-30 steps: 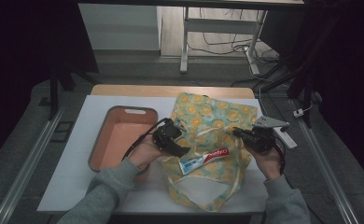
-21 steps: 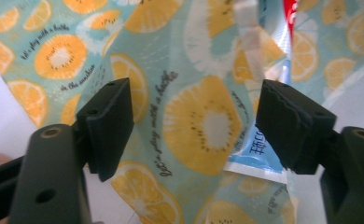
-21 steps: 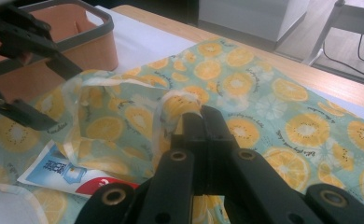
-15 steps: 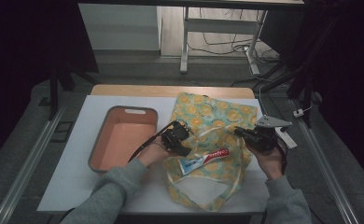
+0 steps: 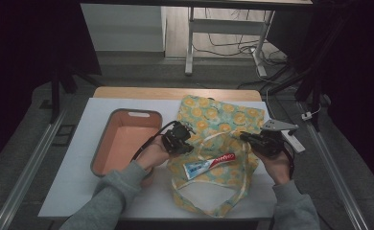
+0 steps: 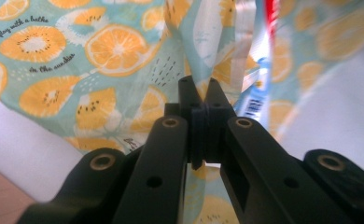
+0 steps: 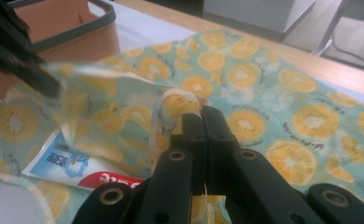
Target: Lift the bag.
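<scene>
A cloth bag [image 5: 218, 115] printed with orange slices lies flat on the white table top, its mouth and straps toward me. A toothpaste tube [image 5: 209, 165] lies at the bag's mouth, between the two grippers. My left gripper [image 5: 190, 146] has just been closing and now pinches a raised fold of the bag's cloth [image 6: 189, 56]; its jaws [image 6: 199, 88] meet on it, with the toothpaste tube [image 6: 259, 93] just beyond. My right gripper [image 5: 243, 137] is shut on the bag's pale strap edge [image 7: 180, 100], with jaws [image 7: 201, 114] together above the tube [image 7: 77, 165].
A salmon tray with a grey rim [image 5: 127, 115] stands left of the bag, close to my left hand. The same tray [image 7: 73, 18] is behind the left gripper [image 7: 12, 51]. A wooden strip runs along the table's far edge.
My left gripper has moved right, from beside the tray onto the bag's left edge, and has shut on the cloth. The right gripper has stayed where it was, still shut.
</scene>
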Demonstrator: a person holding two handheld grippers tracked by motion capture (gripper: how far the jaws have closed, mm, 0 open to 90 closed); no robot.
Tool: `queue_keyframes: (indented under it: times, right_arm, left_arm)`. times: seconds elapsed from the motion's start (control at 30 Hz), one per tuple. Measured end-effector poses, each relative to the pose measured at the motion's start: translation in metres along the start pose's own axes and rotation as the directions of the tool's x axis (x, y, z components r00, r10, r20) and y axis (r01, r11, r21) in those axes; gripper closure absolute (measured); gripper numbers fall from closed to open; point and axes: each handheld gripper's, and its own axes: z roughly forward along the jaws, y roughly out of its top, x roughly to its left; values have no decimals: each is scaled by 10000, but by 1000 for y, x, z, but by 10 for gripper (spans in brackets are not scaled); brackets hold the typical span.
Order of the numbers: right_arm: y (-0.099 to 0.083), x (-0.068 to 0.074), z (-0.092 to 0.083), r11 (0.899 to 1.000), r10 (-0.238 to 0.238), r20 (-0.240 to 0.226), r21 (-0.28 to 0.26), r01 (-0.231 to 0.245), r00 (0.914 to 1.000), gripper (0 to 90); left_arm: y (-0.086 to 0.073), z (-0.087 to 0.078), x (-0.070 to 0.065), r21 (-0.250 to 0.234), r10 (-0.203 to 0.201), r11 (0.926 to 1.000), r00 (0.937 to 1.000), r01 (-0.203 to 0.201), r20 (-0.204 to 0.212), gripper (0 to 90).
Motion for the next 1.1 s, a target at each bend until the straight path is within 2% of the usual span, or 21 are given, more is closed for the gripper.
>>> queue_keyframes:
  times: [0.13, 0.27, 0.37, 0.47, 0.6, 0.77, 0.9, 0.97, 1.1]
  right_arm:
    - [-1, 2, 4, 9997, 38, -200, 254, -33, 9998, 806]
    - [-1, 7, 5, 9994, 9, -384, 340, 4, 9993, 604]
    - [-2, 15, 1, 9996, 42, -221, 284, -36, 9997, 463]
    - [-4, 25, -7, 9994, 143, -102, 328, -139, 9998, 380]
    - [-15, 43, -21, 9987, 203, -116, 468, -198, 9997, 325]
    - [-44, 61, -34, 9942, 322, -154, 1032, -304, 9994, 290]
    - [-66, 64, -36, 9851, 379, -116, 1685, -354, 9992, 277]
    - [-71, 65, -38, 9828, 523, -185, 1783, -482, 9985, 272]
    - [-75, 72, -42, 9802, 266, -250, 1967, -211, 9993, 256]
  left_arm:
    - [-7, -17, 6, -513, -94, 9986, 9993, 113, 375, 886]
    - [-13, -29, 10, -998, -215, 9946, 9979, 274, 603, 886]
    - [-18, -37, 13, -1264, -205, 9915, 9969, 299, 754, 886]
    - [-23, -42, 17, -1476, -311, 9881, 9957, 438, 870, 886]
    - [-29, -47, 24, -1643, -432, 9846, 9933, 606, 1074, 886]
    - [-35, -50, 26, -1738, -467, 9825, 9916, 673, 1203, 885]
    - [-37, -51, 24, -1752, -462, 9823, 9924, 659, 1142, 885]
    - [-37, -51, 24, -1761, -442, 9823, 9928, 635, 1112, 885]
    - [-38, -49, 26, -1757, -532, 9818, 9927, 719, 1084, 885]
